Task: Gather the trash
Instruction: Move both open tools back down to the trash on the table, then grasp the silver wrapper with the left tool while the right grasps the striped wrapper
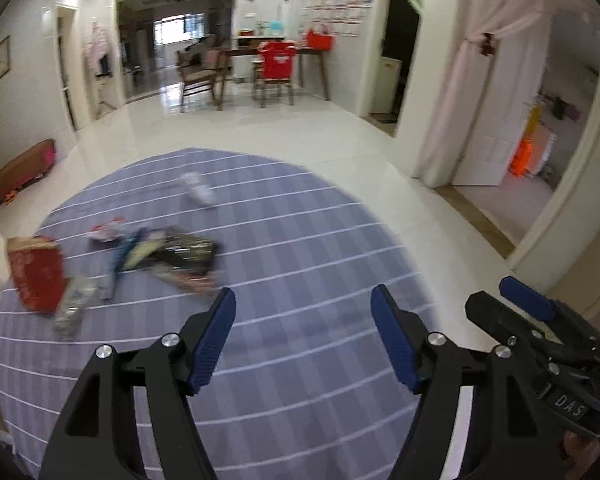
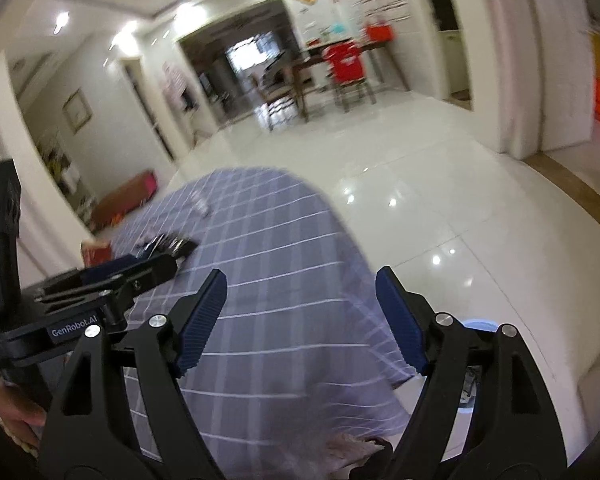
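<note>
A round table with a blue checked cloth (image 1: pixel 300 264) holds blurred trash at its left: a red carton (image 1: pixel 36 276), a crushed clear plastic bottle (image 1: pixel 72 308), a dark snack wrapper (image 1: pixel 184 256), a small red and white wrapper (image 1: pixel 106 232) and a white crumpled piece (image 1: pixel 198 188) farther back. My left gripper (image 1: pixel 304 336) is open and empty above the near middle of the cloth. My right gripper (image 2: pixel 300 316) is open and empty over the table's right edge (image 2: pixel 340 240); it shows in the left wrist view (image 1: pixel 524 304) at the right.
Glossy white tiled floor (image 2: pixel 440 184) surrounds the table. A white and blue bin (image 2: pixel 476 332) stands low behind my right gripper's right finger. A dining table with chairs (image 1: pixel 276 68) stands far back. A brown box (image 1: pixel 24 168) lies by the left wall. Doorways open at the right.
</note>
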Demonstrator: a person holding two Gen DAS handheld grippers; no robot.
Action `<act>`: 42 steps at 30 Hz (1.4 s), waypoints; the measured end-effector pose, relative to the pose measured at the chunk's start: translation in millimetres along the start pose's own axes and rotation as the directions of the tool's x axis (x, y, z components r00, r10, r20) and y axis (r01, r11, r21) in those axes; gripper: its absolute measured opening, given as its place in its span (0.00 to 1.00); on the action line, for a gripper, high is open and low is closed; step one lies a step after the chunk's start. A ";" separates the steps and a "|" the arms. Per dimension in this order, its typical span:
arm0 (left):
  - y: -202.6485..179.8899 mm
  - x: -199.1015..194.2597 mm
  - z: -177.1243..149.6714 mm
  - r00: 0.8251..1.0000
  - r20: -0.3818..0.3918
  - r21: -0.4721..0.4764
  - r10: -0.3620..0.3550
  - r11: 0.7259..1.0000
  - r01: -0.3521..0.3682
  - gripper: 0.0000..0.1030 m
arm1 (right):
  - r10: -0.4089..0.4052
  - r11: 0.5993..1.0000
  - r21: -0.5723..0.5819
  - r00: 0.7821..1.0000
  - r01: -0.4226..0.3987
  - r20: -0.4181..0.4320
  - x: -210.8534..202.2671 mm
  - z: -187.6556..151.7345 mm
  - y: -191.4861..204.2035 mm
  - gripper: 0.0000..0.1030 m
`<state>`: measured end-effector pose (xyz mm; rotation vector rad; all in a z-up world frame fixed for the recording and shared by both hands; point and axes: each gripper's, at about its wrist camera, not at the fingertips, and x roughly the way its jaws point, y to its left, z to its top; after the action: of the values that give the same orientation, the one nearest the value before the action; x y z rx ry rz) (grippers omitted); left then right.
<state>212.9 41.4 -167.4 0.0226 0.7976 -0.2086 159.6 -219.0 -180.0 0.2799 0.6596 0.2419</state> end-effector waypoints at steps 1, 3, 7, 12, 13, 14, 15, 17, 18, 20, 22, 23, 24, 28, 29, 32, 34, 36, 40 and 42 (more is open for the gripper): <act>17.2 0.1 -0.7 1.000 0.003 -0.008 0.015 1.000 -0.015 0.69 | 0.009 0.999 -0.031 1.000 -0.009 -0.018 12.2 1.7 15.8 0.74; 44.7 -0.5 -3.9 0.999 0.003 -0.025 0.054 0.998 -0.054 0.72 | 0.016 0.997 -0.074 0.999 -0.019 -0.044 29.1 4.6 38.1 0.74; 99.2 -1.0 -12.9 0.989 0.000 -0.061 0.146 0.987 -0.146 0.72 | 0.028 0.989 -0.141 0.997 -0.038 -0.075 58.2 9.4 70.9 0.75; 157.3 9.2 -24.2 0.973 -0.047 -0.074 0.225 0.971 -0.228 0.72 | 0.029 0.972 -0.227 0.991 -0.057 -0.128 98.3 11.2 107.2 0.77; 167.9 13.4 -26.3 0.973 -0.061 -0.085 0.224 0.970 -0.229 0.72 | 0.027 0.970 -0.234 0.990 -0.058 -0.136 104.2 11.4 109.7 0.77; 173.5 15.3 -27.5 0.973 -0.065 -0.090 0.222 0.970 -0.228 0.72 | 0.027 0.967 -0.245 0.989 -0.063 -0.148 112.7 11.7 113.6 0.77; 179.2 17.9 -28.6 0.972 -0.065 -0.095 0.226 0.968 -0.232 0.72 | 0.026 0.965 -0.254 0.987 -0.067 -0.160 121.0 12.2 117.4 0.77; 185.0 22.6 -29.8 0.973 -0.066 -0.097 0.220 0.969 -0.226 0.72 | 0.020 0.959 -0.275 0.984 -0.069 -0.176 130.9 7.1 127.9 0.77; 187.2 25.4 -30.5 0.975 -0.074 -0.095 0.209 0.972 -0.215 0.72 | 0.018 0.954 -0.291 0.982 -0.073 -0.186 139.1 7.5 132.9 0.77; 183.1 29.6 -30.6 0.975 -0.080 -0.075 0.209 0.974 -0.215 0.71 | 0.009 0.948 -0.309 0.981 -0.070 -0.195 147.6 10.4 134.1 0.77; 184.0 33.3 -32.1 0.971 -0.080 -0.060 0.226 0.971 -0.231 0.71 | 0.013 0.945 -0.316 0.979 -0.079 -0.205 156.7 10.9 137.7 0.77; 186.4 35.8 -31.1 0.973 -0.090 -0.066 0.211 0.974 -0.218 0.68 | 0.016 0.945 -0.317 0.978 -0.083 -0.209 160.5 11.7 139.6 0.77; 189.0 36.8 -30.4 0.975 -0.090 -0.073 0.201 0.975 -0.208 0.66 | 0.019 0.944 -0.319 0.977 -0.087 -0.212 162.8 11.9 140.7 0.77; 193.8 43.2 -30.2 0.976 -0.112 -0.076 0.187 0.978 -0.196 0.50 | 0.026 0.935 -0.337 0.971 -0.108 -0.239 172.6 9.9 149.1 0.77; 192.2 41.6 -30.7 0.977 -0.110 -0.072 0.181 0.979 -0.190 0.44 | 0.027 0.933 -0.342 0.970 -0.111 -0.242 173.9 9.7 150.9 0.77; 186.3 38.4 -30.5 0.979 -0.107 -0.054 0.175 0.982 -0.182 0.25 | 0.001 0.922 -0.375 0.965 -0.102 -0.260 180.0 6.1 158.9 0.73; 184.5 35.7 -30.5 0.977 -0.109 -0.059 0.183 0.980 -0.190 0.22 | -0.023 0.911 -0.400 0.958 -0.098 -0.286 184.5 0.5 163.9 0.50; 182.2 32.8 -31.5 0.977 -0.111 -0.071 0.181 0.979 -0.190 0.20 | -0.056 0.895 -0.440 0.961 -0.072 -0.271 183.3 -2.7 168.0 0.41; 182.0 24.2 -40.2 0.980 -0.116 -0.102 0.161 0.980 -0.173 0.18 | -0.041 0.891 -0.445 0.960 -0.090 -0.276 178.0 -7.0 167.5 0.24; 180.7 17.4 -44.0 0.982 -0.115 -0.119 0.152 0.979 -0.165 0.18 | -0.034 0.900 -0.425 0.959 -0.092 -0.280 170.9 -10.3 163.8 0.22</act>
<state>228.6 219.6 -221.1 -0.0242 0.9093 -0.0046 262.3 -11.6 -230.5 -0.1812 0.8624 0.4566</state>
